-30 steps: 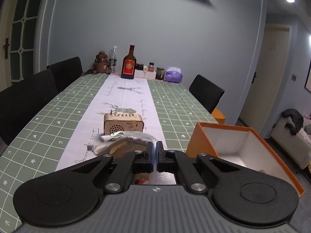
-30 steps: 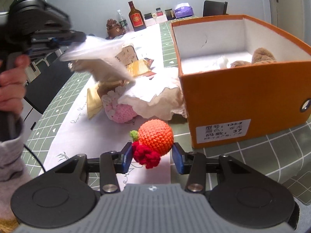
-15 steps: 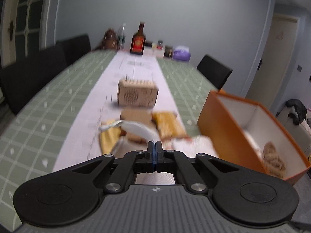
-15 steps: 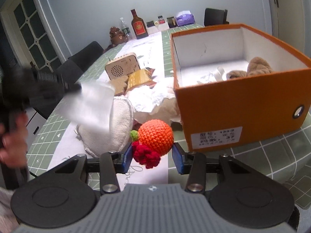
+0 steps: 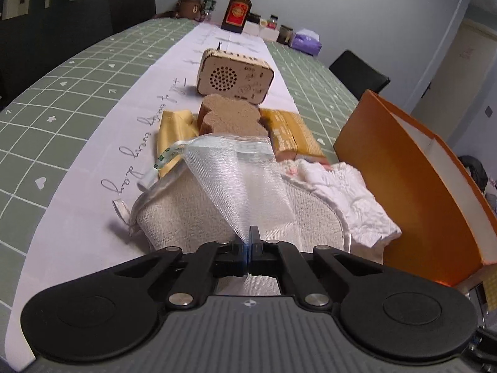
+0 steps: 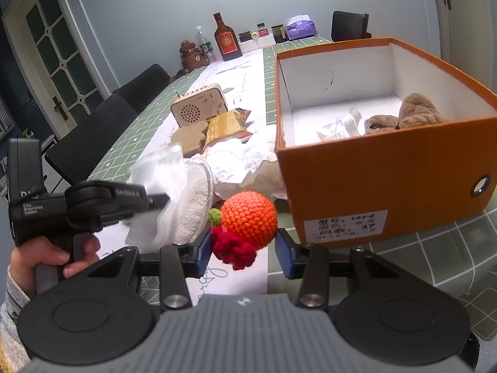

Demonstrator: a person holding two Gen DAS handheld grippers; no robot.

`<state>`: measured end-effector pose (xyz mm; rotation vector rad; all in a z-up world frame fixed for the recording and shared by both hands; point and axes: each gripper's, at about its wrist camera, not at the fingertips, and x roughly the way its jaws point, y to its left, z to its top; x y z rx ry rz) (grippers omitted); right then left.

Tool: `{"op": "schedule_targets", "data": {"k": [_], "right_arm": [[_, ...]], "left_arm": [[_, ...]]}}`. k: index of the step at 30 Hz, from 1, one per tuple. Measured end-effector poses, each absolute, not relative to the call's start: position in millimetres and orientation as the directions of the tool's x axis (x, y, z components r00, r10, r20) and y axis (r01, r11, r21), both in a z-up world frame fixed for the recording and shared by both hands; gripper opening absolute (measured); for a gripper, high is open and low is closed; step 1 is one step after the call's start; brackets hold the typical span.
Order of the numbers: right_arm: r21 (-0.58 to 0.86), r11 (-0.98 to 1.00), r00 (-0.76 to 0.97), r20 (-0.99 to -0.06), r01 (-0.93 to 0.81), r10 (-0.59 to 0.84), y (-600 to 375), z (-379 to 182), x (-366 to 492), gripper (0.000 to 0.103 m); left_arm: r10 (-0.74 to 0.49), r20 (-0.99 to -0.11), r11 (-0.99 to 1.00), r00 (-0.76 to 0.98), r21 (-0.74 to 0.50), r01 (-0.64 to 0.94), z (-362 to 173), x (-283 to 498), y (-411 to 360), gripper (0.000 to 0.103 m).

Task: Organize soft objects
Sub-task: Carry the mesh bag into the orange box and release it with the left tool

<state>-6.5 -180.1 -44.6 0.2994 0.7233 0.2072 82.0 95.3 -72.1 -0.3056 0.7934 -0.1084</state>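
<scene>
The left gripper point(image 5: 248, 242) has its fingers pinched tight on a white mesh pouch point(image 5: 239, 174) draped over a cream towel mitt point(image 5: 186, 214) on the bench point(image 5: 62, 99), beside the orange box point(image 6: 388, 168); the right gripper point(image 6: 243, 247) clamps a crocheted orange toy point(image 6: 248, 214)

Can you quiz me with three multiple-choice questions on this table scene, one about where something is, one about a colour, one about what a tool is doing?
1. Where is the brown plush toy?
A. inside the orange box
B. on a chair
C. beside the bottle

2. What colour is the big ball of the crochet toy?
A. blue
B. orange
C. white

3. What is the left tool doing?
A. hanging open over the radio
B. gripping the bottle
C. pinching the white mesh pouch

Answers: 1 A, the plush lies on the box's white floor. 2 B, its knitted ball is orange above a red tuft. 3 C, the fingers are closed together on the mesh's corner.
</scene>
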Motion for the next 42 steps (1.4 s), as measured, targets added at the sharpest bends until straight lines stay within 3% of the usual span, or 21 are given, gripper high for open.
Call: {"op": "schedule_targets", "data": {"k": [12,23,30,42], "right_arm": [[0.391,0.913,0.804,-0.502,-0.117,0.318,-206.8,1.1,-11.7,0.043],[0.314,0.949,0.889,-0.433,-0.009,0.151,-261.8,46.6,4.7,0.043],[0.306,0.95,0.895,-0.438,0.064,0.08,-293.9,47.2,27.7,0.043],[0.302,0.941,0.858,-0.514,0.151,0.027,-334.5,24.0,77.1,0.043]], "left_arm": [[-0.193,-0.559,0.956,0.807,-0.294,0.025,0.4,69.3,80.2,0.0],[-0.334,-0.438,0.932,0.834,-0.288,0.222,60.6,100.0,13.4,0.0],[-0.435,-0.474,0.9,0.766,-0.258,0.351,51.6,143.3,-47.8,0.0],[-0.386,-0.628,0.909,0.676,-0.133,0.395,-0.7,189.0,-108.8,0.0]]}}
